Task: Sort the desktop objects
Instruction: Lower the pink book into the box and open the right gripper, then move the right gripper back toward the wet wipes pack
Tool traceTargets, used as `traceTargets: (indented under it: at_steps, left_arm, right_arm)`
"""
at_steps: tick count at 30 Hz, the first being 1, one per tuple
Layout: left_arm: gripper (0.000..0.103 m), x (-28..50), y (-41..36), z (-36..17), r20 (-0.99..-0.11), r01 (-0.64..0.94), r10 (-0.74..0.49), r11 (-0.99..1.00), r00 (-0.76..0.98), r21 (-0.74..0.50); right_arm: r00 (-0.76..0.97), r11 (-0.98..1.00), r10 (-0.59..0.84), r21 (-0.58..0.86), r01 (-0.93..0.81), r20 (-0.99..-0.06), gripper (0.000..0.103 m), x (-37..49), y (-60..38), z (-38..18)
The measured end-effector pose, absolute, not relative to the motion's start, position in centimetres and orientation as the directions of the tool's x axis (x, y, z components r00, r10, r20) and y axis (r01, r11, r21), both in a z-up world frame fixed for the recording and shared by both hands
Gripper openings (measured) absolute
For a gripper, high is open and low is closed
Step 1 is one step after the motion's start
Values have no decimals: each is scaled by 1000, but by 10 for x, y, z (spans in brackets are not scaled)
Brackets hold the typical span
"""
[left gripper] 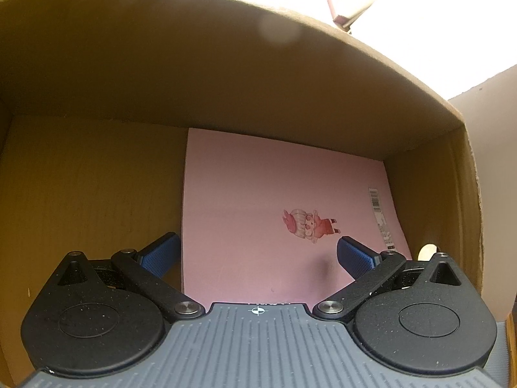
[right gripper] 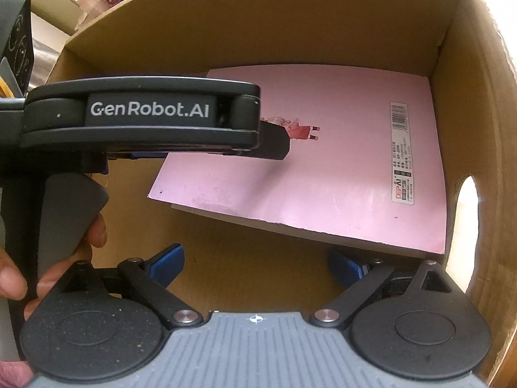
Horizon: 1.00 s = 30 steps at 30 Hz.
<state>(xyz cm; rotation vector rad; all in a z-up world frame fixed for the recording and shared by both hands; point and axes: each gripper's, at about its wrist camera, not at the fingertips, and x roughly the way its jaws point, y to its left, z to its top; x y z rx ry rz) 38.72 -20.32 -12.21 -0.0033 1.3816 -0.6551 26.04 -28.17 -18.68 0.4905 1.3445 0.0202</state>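
Observation:
A pink notebook (left gripper: 258,213) with a small cartoon figure and a barcode label lies flat on the floor of a brown cardboard box (left gripper: 97,177), against its right wall. It also shows in the right wrist view (right gripper: 323,161). My left gripper (left gripper: 258,253) is open and empty, low inside the box just above the notebook's near edge. My right gripper (right gripper: 257,263) is open and empty, inside the box near the notebook's front edge. The left gripper's body (right gripper: 142,119) shows side-on at the left, over the notebook.
The box walls (right gripper: 258,26) close in on all sides, with a hand-hole cutout (right gripper: 465,213) in the right wall. The box floor left of the notebook is bare cardboard. A hand (right gripper: 13,278) grips the left tool's handle. Clutter lies beyond the box rim.

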Motion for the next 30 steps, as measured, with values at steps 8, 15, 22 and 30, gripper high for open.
traceTargets:
  at_steps: [8,15,22,30]
  left_arm:
    - [103,380,-185,-102,-871,353,-487,827,60,-438]
    - [103,375,-190,-19,-800,366,-581,783,146,-502]
    - [103,300,-123,40,-663,417,-706,696,249,-584]
    - [103,189,-58,48,-592,476,-679,731,434,-489]
  right_arm:
    - [305,887,320,397,237,-897,98,224,-278,-174]
    - [491,882,320,444,159,-810,98,201,-296,-96]
    - [681,891,293,449,59,-671,98,183,-278,-50]
    - [788,910,247,414,12,-565,98,75,-258,-19]
